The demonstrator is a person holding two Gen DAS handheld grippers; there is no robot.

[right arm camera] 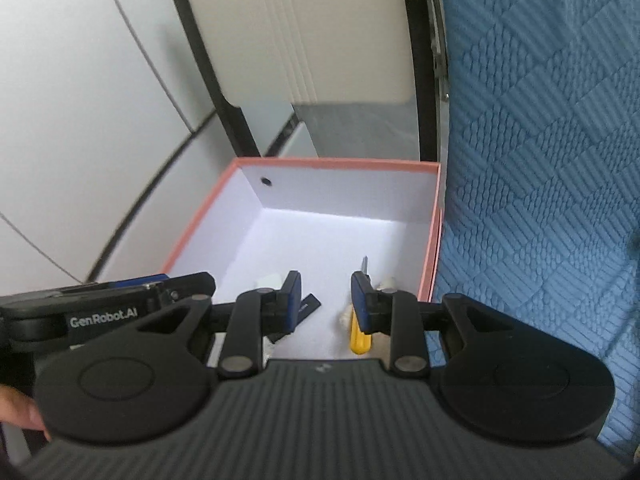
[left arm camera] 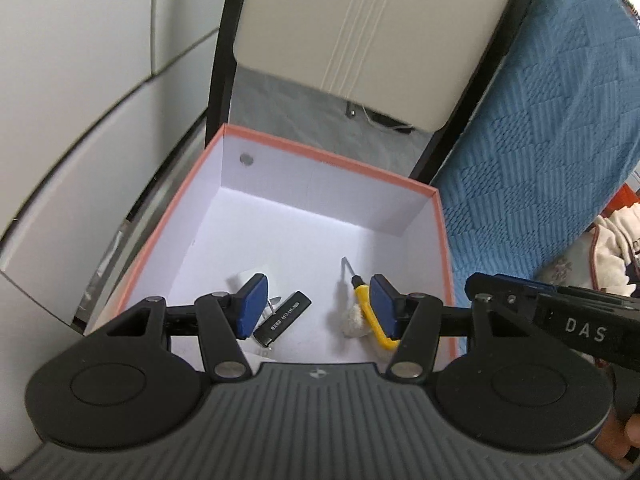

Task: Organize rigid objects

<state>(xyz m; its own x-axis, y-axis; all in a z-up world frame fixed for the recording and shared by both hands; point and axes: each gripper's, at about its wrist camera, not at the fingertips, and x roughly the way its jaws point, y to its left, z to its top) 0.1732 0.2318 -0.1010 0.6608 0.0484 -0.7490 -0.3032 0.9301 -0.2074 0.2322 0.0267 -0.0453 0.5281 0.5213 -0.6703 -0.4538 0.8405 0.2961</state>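
Observation:
An open box with a pink rim (left arm camera: 320,154) and a white inside lies below both grippers. On its floor are a black oblong piece with white print (left arm camera: 284,316), a yellow-handled screwdriver (left arm camera: 366,306) and a white fluffy bit (left arm camera: 354,322). A pale item (left arm camera: 242,280) is half hidden behind my left pad. My left gripper (left arm camera: 318,306) hangs over the box, open, with nothing between its pads. In the right wrist view my right gripper (right arm camera: 326,302) is above the same box (right arm camera: 340,164), jaws a little apart and empty, with the screwdriver (right arm camera: 357,338) and the black piece (right arm camera: 311,304) beneath.
A blue textured blanket (left arm camera: 540,140) rises along the box's right side. Behind the box stands a cream panel in a black frame (left arm camera: 360,32). White wall panels (left arm camera: 80,100) close the left. Folded clothes (left arm camera: 612,248) lie at the far right. A person's finger (right arm camera: 16,408) shows low on the left.

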